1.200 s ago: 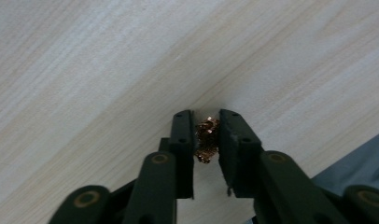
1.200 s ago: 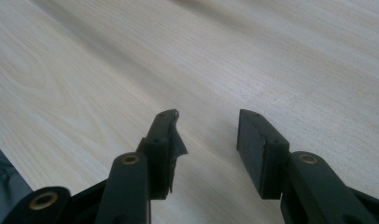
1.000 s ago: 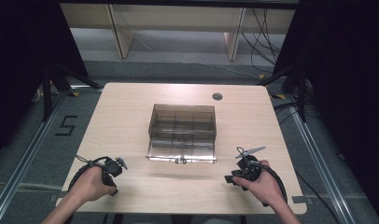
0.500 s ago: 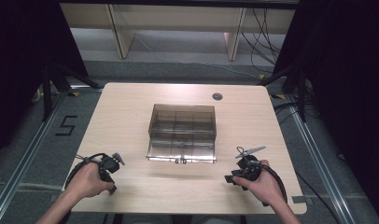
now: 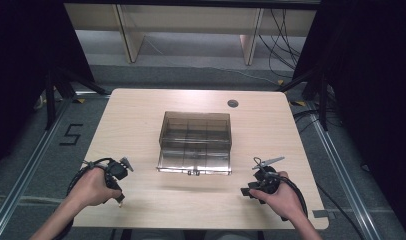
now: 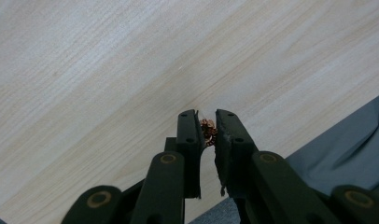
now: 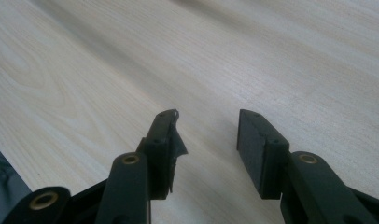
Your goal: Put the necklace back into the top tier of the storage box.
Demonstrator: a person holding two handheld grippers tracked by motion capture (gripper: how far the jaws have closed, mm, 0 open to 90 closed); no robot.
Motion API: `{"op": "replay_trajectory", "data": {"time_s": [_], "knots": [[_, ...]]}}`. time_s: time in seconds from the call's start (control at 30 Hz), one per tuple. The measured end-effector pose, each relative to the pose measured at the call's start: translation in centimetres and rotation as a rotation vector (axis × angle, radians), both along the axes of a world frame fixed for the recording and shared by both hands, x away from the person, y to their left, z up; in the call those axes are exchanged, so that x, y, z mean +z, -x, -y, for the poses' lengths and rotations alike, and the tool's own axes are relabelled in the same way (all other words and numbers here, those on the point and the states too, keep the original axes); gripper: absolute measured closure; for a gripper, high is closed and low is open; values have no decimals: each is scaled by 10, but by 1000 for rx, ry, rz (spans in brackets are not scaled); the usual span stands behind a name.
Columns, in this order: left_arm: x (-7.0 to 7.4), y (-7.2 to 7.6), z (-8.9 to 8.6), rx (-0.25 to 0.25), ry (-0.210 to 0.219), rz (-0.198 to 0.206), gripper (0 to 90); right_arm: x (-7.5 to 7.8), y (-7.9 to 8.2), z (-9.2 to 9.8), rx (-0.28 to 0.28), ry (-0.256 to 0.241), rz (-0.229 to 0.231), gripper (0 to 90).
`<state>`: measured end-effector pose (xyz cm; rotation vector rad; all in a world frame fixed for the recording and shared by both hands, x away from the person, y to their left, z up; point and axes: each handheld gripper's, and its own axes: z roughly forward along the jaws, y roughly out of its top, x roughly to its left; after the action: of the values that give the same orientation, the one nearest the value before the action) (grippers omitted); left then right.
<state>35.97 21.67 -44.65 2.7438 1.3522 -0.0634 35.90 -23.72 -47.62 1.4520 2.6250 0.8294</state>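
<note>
A smoky transparent compartment box [image 5: 195, 141] lies in the middle of the wooden table [image 5: 141, 115], its lid folded open toward me. My left gripper [image 5: 118, 186] sits at the table's front left, held in a hand. Its jaws in the left gripper view are shut on a small coppery coiled piece [image 6: 208, 131], with my left gripper [image 6: 206, 122] above bare wood near the table edge. My right gripper [image 5: 249, 189] rests at the front right, to the right of the box. In the right gripper view my right gripper [image 7: 207, 120] is open with nothing between the pads.
A round cable grommet [image 5: 233, 103] is set in the table's far right part. Shelving and cables [image 5: 286, 30] stand behind the table. Grey cloth [image 6: 346, 140] shows beyond the table edge in the left gripper view. Rails run along the floor on both sides.
The left hand and its gripper have drifted slightly left and toward the front edge. The right gripper has stayed in place.
</note>
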Motion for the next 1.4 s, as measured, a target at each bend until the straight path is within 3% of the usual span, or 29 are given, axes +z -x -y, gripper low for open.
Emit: {"op": "replay_trajectory", "data": {"time_s": [0.03, 0.2, 0.37, 0.4, 0.67, 1.4], "knots": [[2, -1, 0, -6, -5, -4, 797, 1, 1, -1, -15, 0, -23, 580], [9, -3, 3, -13, -9, -7, 797, 0, 0, 0, 7, -1, 4, 581], [15, -4, 5, -16, -10, 1, 797, 0, 0, -1, -15, 0, -9, 581], [16, -5, 6, -13, -3, -2, 797, 0, 0, 1, 4, -1, 2, 581], [25, -9, 8, -31, -9, -11, 797, 0, 0, 1, 1, -2, 3, 581], [46, -23, 12, -18, 14, 18, 797, 0, 0, 1, 2, -1, 2, 581]]}}
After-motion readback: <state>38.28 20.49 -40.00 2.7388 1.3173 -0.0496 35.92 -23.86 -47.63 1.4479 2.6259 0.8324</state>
